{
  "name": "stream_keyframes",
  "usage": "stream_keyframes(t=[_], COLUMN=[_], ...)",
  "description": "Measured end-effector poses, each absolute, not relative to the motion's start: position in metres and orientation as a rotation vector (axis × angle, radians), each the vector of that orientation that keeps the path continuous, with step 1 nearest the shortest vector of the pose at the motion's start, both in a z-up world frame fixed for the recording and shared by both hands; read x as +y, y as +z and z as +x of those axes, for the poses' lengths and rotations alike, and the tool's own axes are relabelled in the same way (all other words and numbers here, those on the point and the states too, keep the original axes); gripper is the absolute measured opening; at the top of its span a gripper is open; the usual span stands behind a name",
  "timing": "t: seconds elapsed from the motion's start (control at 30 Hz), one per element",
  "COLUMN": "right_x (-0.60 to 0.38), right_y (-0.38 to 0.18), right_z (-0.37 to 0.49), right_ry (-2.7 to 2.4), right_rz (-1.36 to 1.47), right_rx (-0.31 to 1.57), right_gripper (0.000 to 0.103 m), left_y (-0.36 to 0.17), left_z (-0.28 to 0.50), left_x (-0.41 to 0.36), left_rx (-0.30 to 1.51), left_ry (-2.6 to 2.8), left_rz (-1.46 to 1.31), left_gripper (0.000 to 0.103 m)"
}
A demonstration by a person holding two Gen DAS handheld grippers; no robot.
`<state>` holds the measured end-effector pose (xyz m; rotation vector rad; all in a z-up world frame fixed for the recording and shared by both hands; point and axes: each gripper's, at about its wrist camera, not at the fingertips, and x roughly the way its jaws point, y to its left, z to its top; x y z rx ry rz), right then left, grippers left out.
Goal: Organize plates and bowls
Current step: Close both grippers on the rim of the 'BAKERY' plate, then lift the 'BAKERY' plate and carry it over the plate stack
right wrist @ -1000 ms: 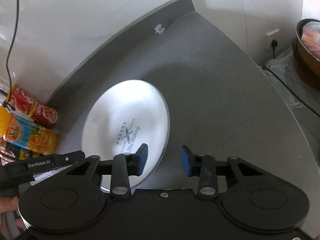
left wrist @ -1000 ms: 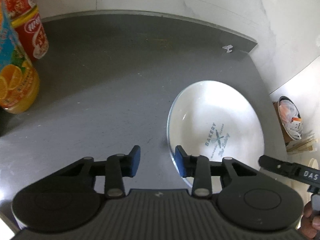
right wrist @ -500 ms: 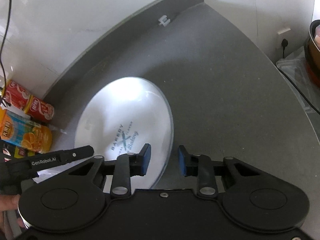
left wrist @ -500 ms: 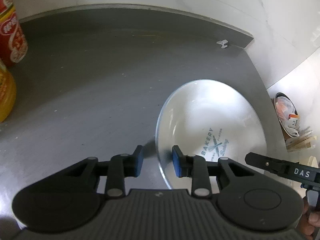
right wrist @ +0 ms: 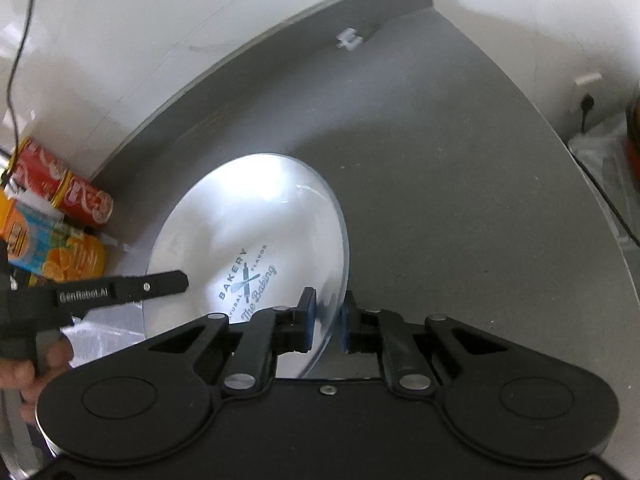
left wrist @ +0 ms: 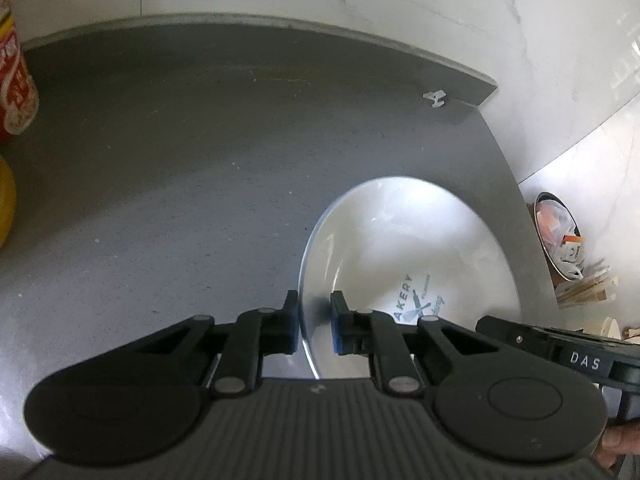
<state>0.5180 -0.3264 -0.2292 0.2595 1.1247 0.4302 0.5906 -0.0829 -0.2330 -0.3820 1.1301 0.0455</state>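
Observation:
A white deep plate (left wrist: 408, 248) printed "BAKERY" is gripped from both sides over the grey counter (left wrist: 180, 180). My left gripper (left wrist: 314, 330) is shut on the plate's left rim, one pad outside and one inside. In the right wrist view the same plate (right wrist: 248, 220) has my right gripper (right wrist: 327, 320) shut on its right rim. The plate looks tilted, and I cannot tell how much of it touches the counter. Each gripper's body shows in the other's view, the right one (left wrist: 580, 360) and the left one (right wrist: 120, 290), each with a hand behind it.
Red cans (right wrist: 80, 200) and an orange juice carton (right wrist: 52, 252) stand at the counter's left end by the white wall. A small white clip (left wrist: 435, 99) lies at the back corner. Beyond the right edge is a metal bowl of wrappers (left wrist: 558, 236).
Both grippers' jaws have narrowed from wide open to pinching the plate's rims. The left gripper slid right, so the drinks have slipped toward its frame's left edge.

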Motion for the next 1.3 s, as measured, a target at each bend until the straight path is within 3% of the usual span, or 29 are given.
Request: stream_keyframes(t=[0.7, 1.3], right_x=[-0.308, -0.230], right_y=[-0.145, -0.098], right_z=[0.494, 0.440], right_ry=[0.543, 0.796], right_rz=[0.158, 0.031], right_rx=[0.961, 0.894], right_gripper=[0.013, 0.013], left_y=[-0.150, -0.091], left_z=[0.546, 0.424], left_x=[-0.065, -0.016], left_rx=[0.961, 0.840], left_ry=[0.086, 0.306], left_rz=[-0.429, -0.526], left_gripper=[0.010, 0.010])
